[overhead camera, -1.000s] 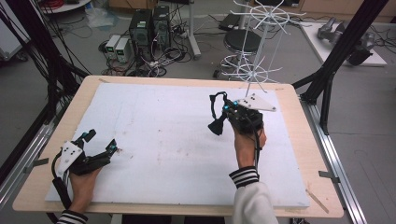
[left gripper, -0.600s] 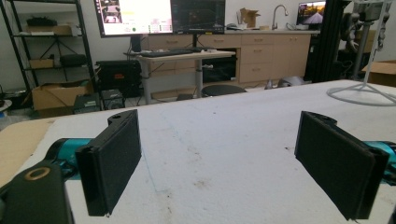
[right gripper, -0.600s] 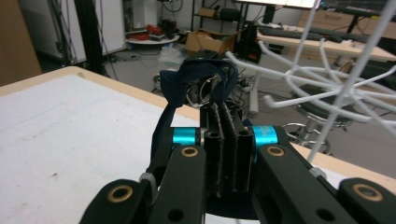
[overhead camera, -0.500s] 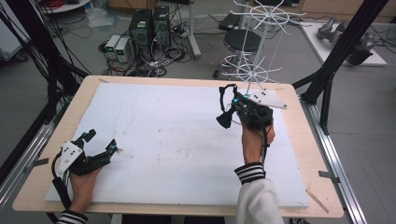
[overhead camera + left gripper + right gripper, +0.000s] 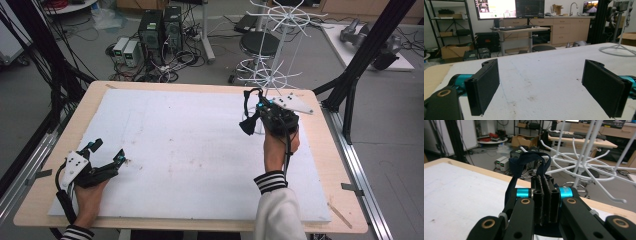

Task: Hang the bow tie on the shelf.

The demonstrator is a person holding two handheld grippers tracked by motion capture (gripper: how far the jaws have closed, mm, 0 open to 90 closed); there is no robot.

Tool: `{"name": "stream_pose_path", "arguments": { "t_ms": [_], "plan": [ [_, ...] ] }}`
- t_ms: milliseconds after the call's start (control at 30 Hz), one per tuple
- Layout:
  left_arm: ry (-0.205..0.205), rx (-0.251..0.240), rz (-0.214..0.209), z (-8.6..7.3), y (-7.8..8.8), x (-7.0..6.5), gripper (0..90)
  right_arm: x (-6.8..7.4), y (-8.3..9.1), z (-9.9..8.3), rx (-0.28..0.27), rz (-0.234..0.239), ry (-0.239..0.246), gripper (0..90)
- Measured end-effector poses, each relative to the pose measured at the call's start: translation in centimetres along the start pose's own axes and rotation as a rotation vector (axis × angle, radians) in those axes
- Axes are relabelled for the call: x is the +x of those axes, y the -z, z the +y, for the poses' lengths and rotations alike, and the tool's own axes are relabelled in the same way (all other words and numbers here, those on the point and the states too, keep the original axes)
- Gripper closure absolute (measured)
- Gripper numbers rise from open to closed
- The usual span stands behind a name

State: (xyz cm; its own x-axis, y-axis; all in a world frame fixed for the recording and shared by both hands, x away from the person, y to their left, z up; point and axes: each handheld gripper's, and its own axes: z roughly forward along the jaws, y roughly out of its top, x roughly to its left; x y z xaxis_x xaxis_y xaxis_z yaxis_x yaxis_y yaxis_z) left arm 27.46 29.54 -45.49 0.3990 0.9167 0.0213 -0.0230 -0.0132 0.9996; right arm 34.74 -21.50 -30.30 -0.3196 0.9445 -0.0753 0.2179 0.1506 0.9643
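At the near left of the white foam-covered table (image 5: 175,150), the left gripper (image 5: 106,152) rests with its jaws spread wide and nothing between them. At the far right, the right gripper (image 5: 248,120) pinches a dark blue fabric strap (image 5: 524,161), just beside the white wire hook rack (image 5: 280,30).

i see the wooden table (image 5: 320,200) carrying a white foam sheet (image 5: 190,145); the white wire rack's base (image 5: 260,125) stands on it.

Even, soft overhead room light falls on the white foam-covered tabletop (image 5: 190,150) with faint shadows and no glare, all three views slightly soft and grainy.
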Motion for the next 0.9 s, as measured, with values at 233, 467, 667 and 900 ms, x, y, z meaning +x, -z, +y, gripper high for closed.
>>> {"name": "stream_pose_path", "arguments": {
  "t_ms": [233,467,667,900],
  "plan": [
    [0.001,-0.001,0.000,0.0,0.0,0.0,15.0,-0.7,-0.5,-0.3,0.017,-0.034,-0.007,87.1],
    [0.004,-0.002,0.000,0.0,0.0,0.0,15.0,-1.2,-1.4,-0.6,0.045,-0.054,-0.004,87.1],
    [0.004,-0.002,0.000,0.0,0.0,0.0,15.0,-1.3,-1.8,-0.8,0.057,-0.059,-0.007,87.0],
    [0.003,-0.002,0.000,0.0,0.0,0.0,15.0,-1.7,-1.9,-1.0,0.076,-0.079,0.006,80.2]
  ]
}}
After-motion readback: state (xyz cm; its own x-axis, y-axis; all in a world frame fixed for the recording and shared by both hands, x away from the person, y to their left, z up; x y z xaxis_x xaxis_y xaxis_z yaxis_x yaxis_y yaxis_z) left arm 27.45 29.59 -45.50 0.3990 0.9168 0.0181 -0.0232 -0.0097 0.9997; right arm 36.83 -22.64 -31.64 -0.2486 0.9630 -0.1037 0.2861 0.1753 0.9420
